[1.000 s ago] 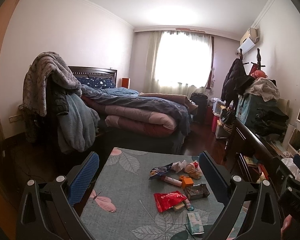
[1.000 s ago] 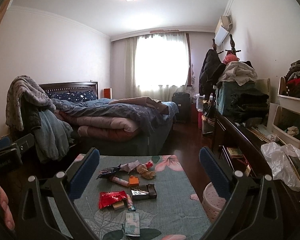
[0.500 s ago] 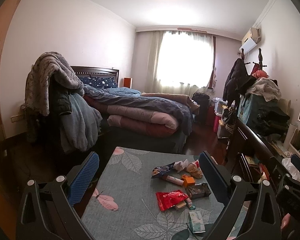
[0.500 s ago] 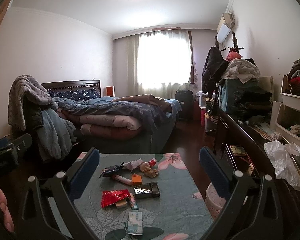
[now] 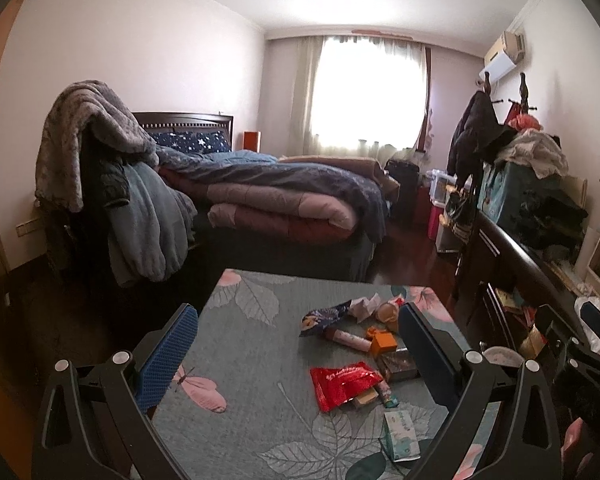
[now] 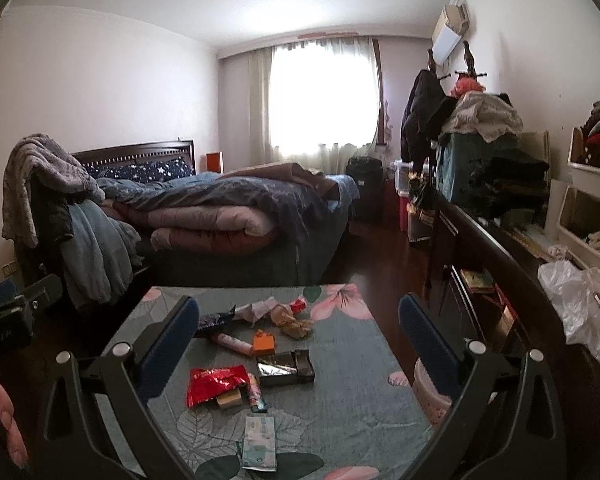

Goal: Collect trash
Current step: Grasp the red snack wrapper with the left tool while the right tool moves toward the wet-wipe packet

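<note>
Trash: red wrapper [image 6: 216, 384] and other bits on the table [image 6: 352, 396].
Right tongs [image 6: 299, 322]: released, above the wrapper.
Left tongs [image 5: 298, 330]: released, maybe left of it.

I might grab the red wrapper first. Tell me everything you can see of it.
The red wrapper is a shiny, crinkled foil packet with white print, lying flat on the table. It looks torn open and flattened. Its near edge overlaps a small tan box, and a thin tube lies alongside. No tool touches it.
</note>
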`<state>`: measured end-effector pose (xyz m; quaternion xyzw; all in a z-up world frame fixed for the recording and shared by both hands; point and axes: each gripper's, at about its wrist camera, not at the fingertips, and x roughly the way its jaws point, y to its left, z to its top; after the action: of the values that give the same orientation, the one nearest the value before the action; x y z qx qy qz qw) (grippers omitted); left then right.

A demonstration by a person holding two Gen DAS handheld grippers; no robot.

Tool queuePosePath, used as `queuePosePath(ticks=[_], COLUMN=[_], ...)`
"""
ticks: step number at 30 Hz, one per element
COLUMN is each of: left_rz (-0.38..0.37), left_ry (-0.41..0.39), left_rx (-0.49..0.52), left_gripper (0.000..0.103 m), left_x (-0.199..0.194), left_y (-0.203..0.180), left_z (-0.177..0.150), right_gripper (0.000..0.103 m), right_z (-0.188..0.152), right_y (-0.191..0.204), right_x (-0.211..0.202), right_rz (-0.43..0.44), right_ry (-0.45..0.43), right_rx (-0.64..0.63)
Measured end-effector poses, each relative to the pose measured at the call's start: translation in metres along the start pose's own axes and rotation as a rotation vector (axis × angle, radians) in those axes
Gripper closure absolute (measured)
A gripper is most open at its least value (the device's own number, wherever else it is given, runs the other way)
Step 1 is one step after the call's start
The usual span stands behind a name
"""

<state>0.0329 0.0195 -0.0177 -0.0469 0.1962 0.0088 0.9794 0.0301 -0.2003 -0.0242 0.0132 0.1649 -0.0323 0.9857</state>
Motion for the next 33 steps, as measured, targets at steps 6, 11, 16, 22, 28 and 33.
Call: queuePosePath(ticks=[6,11,16,22,28,33], left_rz=[0.017,0.001,-0.050,-0.134,-0.068,-0.079], left_ry=[0.108,0.285,0.420,0.548,0.572,0.528], left_rx=[0.017,0.030,0.013,-0.059,-0.015,-0.081], left_gripper=[0.003,0.004,0.004,0.004,0.004,0.017], left_x=[0.046,0.110,0.172,0.223,0.243,0.245], left_y=[-0.003,-0.014,-0.031,-0.054,-0.072,-0.059], left_z=[-0.029,-0.068,-0.100,-0.121,-0.129,-0.127], right_gripper=[0.003,0.003,0.003,0.003,0.003,0.003], right_z=[-0.035,-0.072,-0.096,-0.114,-0.119,-0.116], right_y=[-0.007,-0.023,-0.038,-0.051,-0.061,-0.049], right_x=[0.041,0.081,0.108,0.132,0.148,0.153], right_rz=[-0.031,-0.008,0.009,-0.005,0.034,0.046], right_ry=[0.098,0.231,0.302,0.345,0.380,0.366], right_rx=[-0.044,-0.025,0.003,0.024,0.078,0.041])
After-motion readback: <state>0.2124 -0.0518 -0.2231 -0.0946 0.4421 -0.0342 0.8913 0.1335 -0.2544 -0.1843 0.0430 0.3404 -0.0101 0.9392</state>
